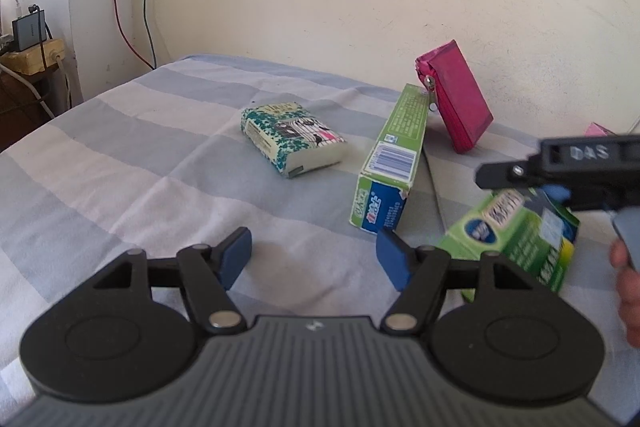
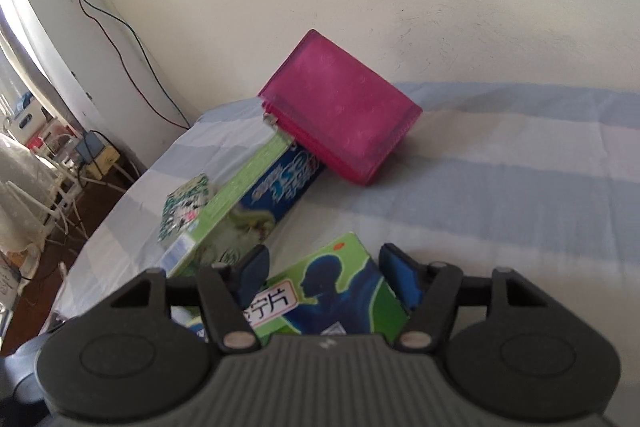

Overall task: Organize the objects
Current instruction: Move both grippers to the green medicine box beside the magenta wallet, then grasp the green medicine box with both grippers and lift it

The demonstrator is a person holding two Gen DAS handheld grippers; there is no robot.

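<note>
My right claw [image 2: 322, 277] straddles the green-and-blue cardboard medicine box [image 2: 332, 291], blue pads beside its edges, grip unclear. My left claw [image 1: 314, 257] gapes over bare striped bedsheet [image 1: 120, 155]; the long green toothpaste carton [image 1: 396, 151] lies ahead-right.

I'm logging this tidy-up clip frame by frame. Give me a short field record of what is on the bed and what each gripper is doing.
surface: striped sheet
long green box: lies on the sheet, far end under the pink wallet
pink wallet: tilted, leaning on that box
floral box: flat, left of the long box, apart from it
green medicine box: between the right gripper's fingers, contact unclear
left gripper: open, holding nothing, over bare sheet
</note>
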